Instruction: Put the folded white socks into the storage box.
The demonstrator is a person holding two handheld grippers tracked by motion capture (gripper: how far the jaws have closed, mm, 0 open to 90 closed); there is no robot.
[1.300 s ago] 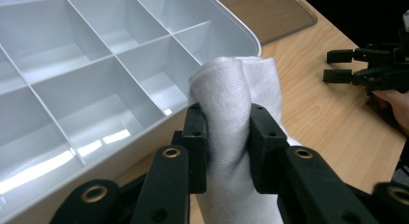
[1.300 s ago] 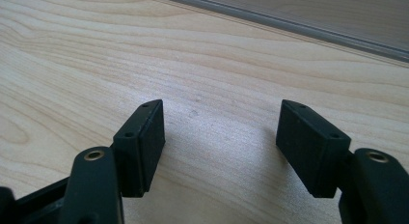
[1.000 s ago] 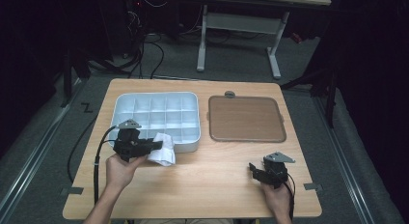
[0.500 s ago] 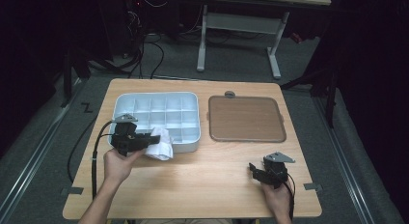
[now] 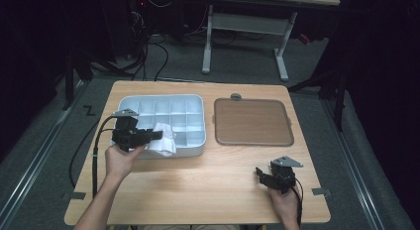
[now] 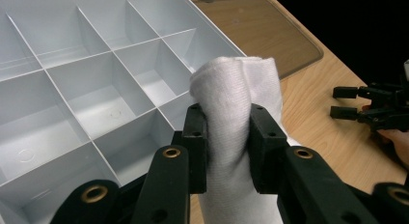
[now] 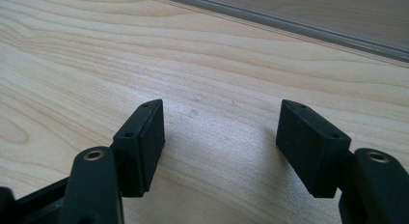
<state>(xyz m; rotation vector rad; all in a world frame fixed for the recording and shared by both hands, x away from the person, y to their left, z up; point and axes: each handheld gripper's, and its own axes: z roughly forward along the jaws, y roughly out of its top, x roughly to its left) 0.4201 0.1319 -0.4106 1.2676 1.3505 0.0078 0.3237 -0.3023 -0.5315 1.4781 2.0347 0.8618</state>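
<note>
My left jaws (image 6: 224, 147) are squeezed tight on a white cloth (image 6: 238, 103). The cloth is bunched up between the two black pads, and its top sticks up past them. Some of it hangs down below too. In the high view, my left jaws (image 5: 157, 135) hold the cloth (image 5: 163, 139) over the near edge of the tray (image 5: 195, 103), just above the little boxes at the front.

The tray (image 6: 72, 69) is white with many small boxes inside, and they look bare. A brown lid (image 5: 251, 122) lies flat just to the right of the tray.

My right jaws (image 7: 222, 147) are wide open and hold nothing. They rest low over the table (image 7: 193, 50), well away from the tray, on its near right side.

I think the loose end of the cloth could catch on a thin wall. Then it might pull out of my pads, or drag the light tray along the table.
</note>
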